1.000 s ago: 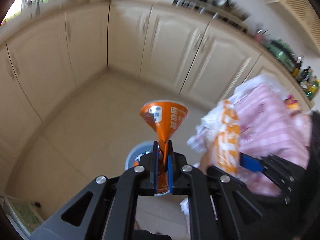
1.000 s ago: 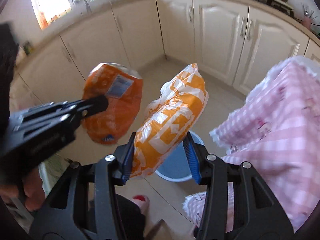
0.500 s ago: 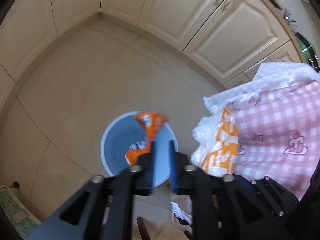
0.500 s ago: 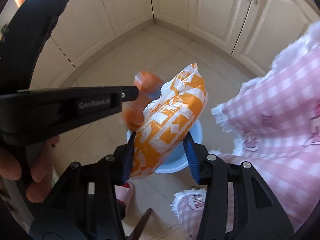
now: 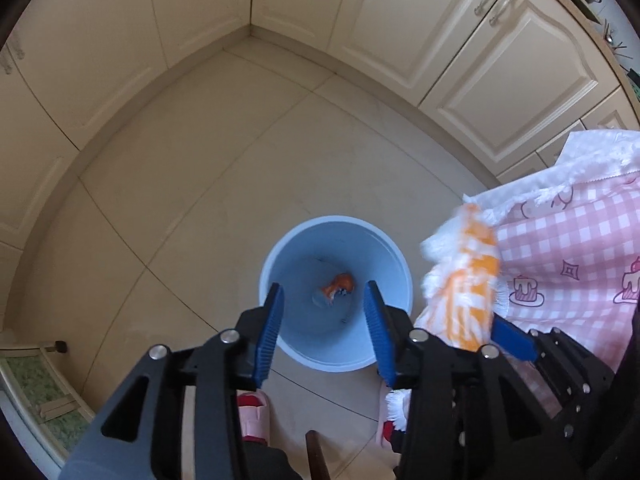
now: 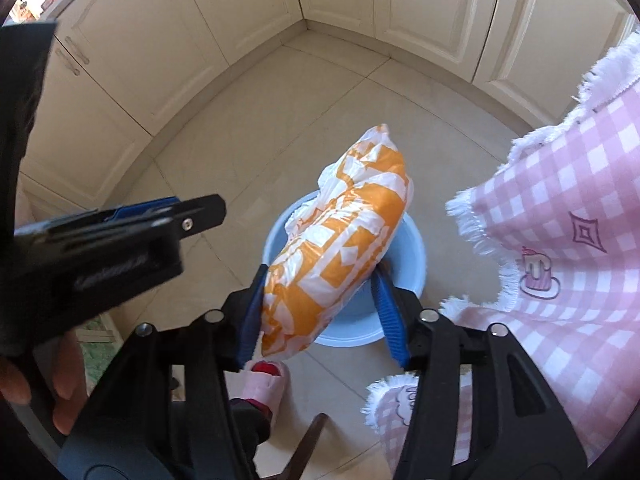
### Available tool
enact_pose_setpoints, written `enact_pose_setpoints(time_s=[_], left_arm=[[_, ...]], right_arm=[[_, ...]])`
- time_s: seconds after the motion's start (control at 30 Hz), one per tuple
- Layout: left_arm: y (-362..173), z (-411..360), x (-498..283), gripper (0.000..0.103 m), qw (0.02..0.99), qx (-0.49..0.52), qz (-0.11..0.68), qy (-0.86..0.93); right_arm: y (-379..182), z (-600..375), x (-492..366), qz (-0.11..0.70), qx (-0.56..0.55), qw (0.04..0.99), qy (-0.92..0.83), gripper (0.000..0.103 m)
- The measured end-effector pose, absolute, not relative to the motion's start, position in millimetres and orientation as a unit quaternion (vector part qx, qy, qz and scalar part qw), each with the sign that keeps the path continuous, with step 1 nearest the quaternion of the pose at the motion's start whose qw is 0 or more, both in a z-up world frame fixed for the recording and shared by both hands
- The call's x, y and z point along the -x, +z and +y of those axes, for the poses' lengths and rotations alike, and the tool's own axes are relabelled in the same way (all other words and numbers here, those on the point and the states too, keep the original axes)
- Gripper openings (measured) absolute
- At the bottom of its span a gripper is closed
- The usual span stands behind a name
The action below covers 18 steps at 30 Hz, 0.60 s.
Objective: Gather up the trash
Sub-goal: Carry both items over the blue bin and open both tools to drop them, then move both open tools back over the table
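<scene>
The tiled kitchen floor point(image 5: 224, 184) carries everything here, hemmed by cream cupboards point(image 5: 472, 56) along its far edges, with a pink checked cloth point(image 5: 576, 264) hanging in from the right; on the floor near its middle stands the blue bin point(image 5: 404, 280), seen from almost straight above; a second ago the left gripper point(image 5: 322, 332) was pinched on an orange snack packet held up above the bin, and now its jaws stand wide apart with nothing between them, hovering over the near rim of the bin; the orange packet point(image 5: 338, 286) lies small and crumpled at the bottom of the bin, so that piece of trash is collected; the right gripper point(image 6: 320, 300) is unchanged in its hold, closed on the lower end of an orange-and-white plastic bag point(image 6: 340, 236), which juts up and forward over the bin's mouth without touching it as far as one can tell; to my judgement the next drop belongs to this bag, and since it is bulky and limp it should be centred over the opening before release, lest it catch on the rim.
</scene>
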<state>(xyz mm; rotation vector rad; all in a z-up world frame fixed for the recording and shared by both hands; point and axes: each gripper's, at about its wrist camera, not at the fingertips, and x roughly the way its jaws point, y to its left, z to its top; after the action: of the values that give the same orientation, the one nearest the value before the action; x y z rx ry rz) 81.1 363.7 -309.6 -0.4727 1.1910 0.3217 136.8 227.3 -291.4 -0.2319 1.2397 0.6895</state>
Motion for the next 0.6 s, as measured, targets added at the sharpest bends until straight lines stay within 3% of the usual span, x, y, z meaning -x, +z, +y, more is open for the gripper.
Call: enact_pose_setpoints(time_s=[0.07,0.4,0.6], left_arm=[[-301,364,-77,0.045,0.794,0.217,0.546,0.155],[-238,360,-33,0.049,0.824,0.214,0.497,0.168],[-180,349,8,0.049,0.856,0.211,0.435,0.184]], right_arm=[[-284,227,-136,0.560,0.104,0.760,0.314,0.067],[-231,213,-111,0.520,0.095,0.788,0.317,0.067],[-163,193,-76,0.457,0.089,0.827,0.316,0.068]])
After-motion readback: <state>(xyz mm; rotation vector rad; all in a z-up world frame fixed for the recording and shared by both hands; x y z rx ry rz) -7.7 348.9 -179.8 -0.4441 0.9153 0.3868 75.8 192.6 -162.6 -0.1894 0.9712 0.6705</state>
